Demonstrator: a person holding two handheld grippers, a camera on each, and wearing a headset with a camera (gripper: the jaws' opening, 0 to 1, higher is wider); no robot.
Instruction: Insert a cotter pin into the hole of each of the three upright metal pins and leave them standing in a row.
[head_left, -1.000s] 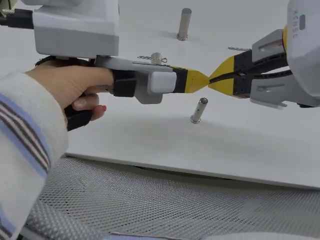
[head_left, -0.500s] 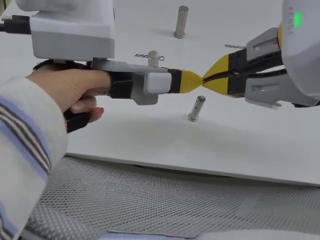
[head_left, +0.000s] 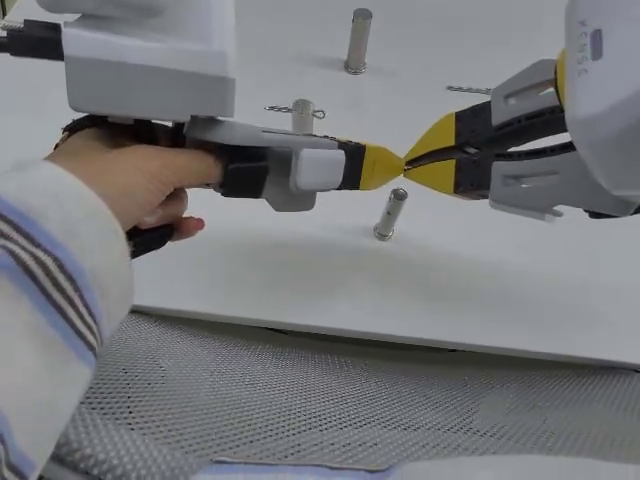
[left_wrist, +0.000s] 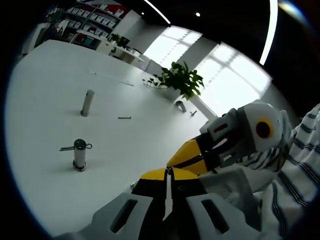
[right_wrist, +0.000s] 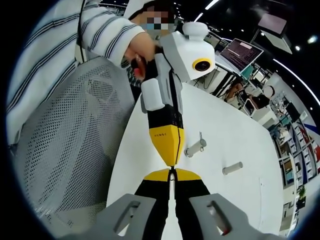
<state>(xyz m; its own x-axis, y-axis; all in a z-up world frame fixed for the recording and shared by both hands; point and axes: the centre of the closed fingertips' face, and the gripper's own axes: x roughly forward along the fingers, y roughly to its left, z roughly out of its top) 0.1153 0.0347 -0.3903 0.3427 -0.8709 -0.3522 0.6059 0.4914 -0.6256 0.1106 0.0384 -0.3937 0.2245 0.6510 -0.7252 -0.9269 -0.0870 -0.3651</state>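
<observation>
On the white table (head_left: 300, 265), your left gripper (head_left: 396, 167) and right gripper (head_left: 413, 166) meet tip to tip, both clenched; a metal pin (head_left: 391, 213) stands near, beneath them.

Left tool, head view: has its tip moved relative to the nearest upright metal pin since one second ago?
Yes, slightly: the left tool has come down toward the top of the nearest metal pin; the gap is smaller.

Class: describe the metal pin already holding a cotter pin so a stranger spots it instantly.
On the white table, look just beyond the left gripper. The metal pin there is the only one with a cotter pin through its top.
</observation>
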